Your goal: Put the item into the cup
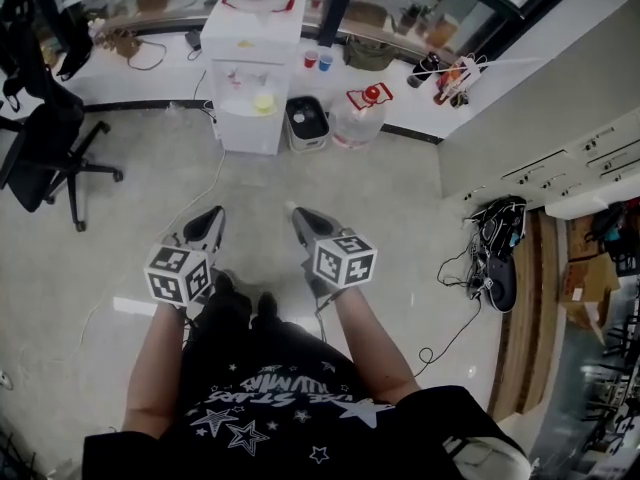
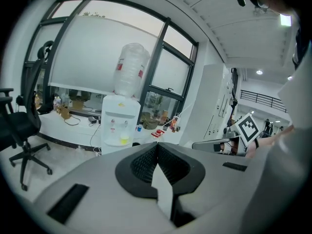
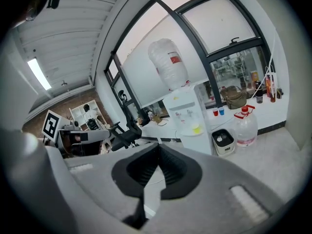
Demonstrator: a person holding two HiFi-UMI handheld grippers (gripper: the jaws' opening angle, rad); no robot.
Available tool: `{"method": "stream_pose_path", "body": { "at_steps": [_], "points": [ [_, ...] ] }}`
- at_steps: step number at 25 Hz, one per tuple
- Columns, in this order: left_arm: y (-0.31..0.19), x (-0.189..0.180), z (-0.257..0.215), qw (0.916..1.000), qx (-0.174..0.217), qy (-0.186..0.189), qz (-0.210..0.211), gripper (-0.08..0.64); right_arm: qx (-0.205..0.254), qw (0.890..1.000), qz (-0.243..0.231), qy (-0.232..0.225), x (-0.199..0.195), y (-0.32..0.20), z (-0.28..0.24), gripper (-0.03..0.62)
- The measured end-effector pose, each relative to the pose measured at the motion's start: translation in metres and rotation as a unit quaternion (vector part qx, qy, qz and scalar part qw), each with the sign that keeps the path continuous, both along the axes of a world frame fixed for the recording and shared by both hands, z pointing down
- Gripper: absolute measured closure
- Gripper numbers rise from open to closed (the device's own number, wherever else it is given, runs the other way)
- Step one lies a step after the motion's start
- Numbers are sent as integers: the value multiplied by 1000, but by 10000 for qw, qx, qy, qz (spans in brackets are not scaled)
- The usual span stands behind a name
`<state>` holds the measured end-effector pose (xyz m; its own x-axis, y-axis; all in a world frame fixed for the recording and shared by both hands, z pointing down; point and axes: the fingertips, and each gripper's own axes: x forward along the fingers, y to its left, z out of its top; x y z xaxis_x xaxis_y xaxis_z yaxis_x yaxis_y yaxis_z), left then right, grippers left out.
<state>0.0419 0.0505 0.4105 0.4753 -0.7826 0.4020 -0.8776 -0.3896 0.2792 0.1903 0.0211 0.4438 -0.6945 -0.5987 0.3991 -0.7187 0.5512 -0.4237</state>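
Observation:
I stand on a pale floor facing a white water dispenser (image 1: 250,68). A yellow cup (image 1: 264,102) sits in its niche, also seen in the left gripper view (image 2: 122,140) and the right gripper view (image 3: 196,128). A red cup (image 1: 310,59) and a blue cup (image 1: 325,62) stand on the counter behind. My left gripper (image 1: 214,214) and right gripper (image 1: 300,214) are held side by side at waist height, pointing at the dispenser. The left gripper (image 2: 157,145) is shut on nothing, and so is the right gripper (image 3: 158,146). No item for the cup is in sight.
A small white bin (image 1: 307,123) and a water jug with a red cap (image 1: 360,116) stand on the floor right of the dispenser. A black office chair (image 1: 45,148) is at the left. Cables and black gear (image 1: 495,253) lie by the right wall.

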Motion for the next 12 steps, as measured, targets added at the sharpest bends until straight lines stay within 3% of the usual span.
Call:
{"method": "stream_pose_path", "body": {
  "at_steps": [12],
  "points": [
    [-62, -25, 17, 9995, -147, 122, 238, 554, -173, 9993, 298, 119, -19, -47, 11, 591]
  ]
}}
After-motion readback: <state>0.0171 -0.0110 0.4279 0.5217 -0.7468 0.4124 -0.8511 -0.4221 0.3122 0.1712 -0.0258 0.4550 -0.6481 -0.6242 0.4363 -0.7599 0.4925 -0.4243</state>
